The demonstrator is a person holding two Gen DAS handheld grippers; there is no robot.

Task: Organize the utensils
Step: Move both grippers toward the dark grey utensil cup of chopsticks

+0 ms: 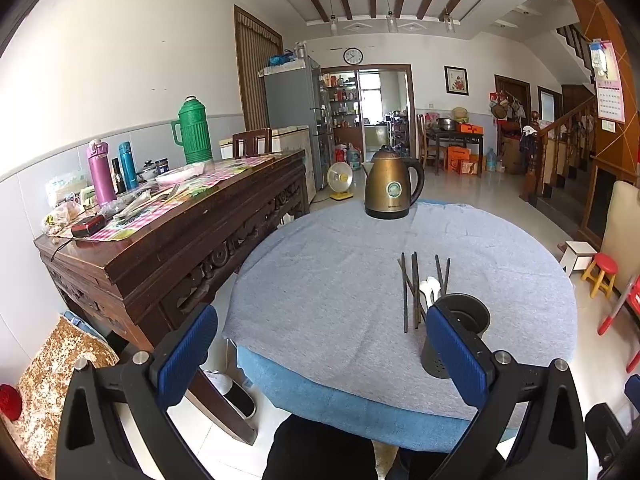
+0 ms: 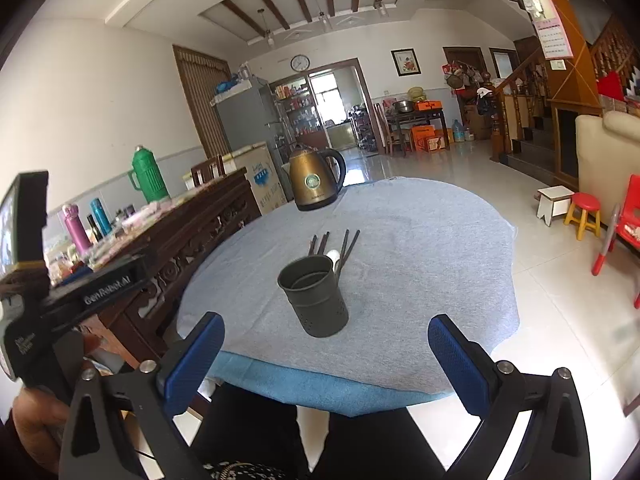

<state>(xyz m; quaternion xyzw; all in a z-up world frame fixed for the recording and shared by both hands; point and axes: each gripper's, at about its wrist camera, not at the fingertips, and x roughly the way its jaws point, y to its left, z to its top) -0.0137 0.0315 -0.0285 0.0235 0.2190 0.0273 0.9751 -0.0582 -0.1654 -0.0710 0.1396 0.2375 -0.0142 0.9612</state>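
both grippers' fingers gape wide, holding nothing: left gripper (image 1: pixel 320 344), right gripper (image 2: pixel 326 344). the chopsticks (image 1: pixel 412 292) and white spoons (image 1: pixel 431 286) lie on the grey cloth (image 1: pixel 320 272) just behind the upright holder (image 2: pixel 314 300). best approach: steady the holder, pinch one stick mid-length, lift it clear, then drop it in tip first.

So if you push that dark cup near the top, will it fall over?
Probably. The cup is tall, narrower at its base, and looks empty, so likely light and tippy. The cloth under it may grip the base, making it tip rather than slide.
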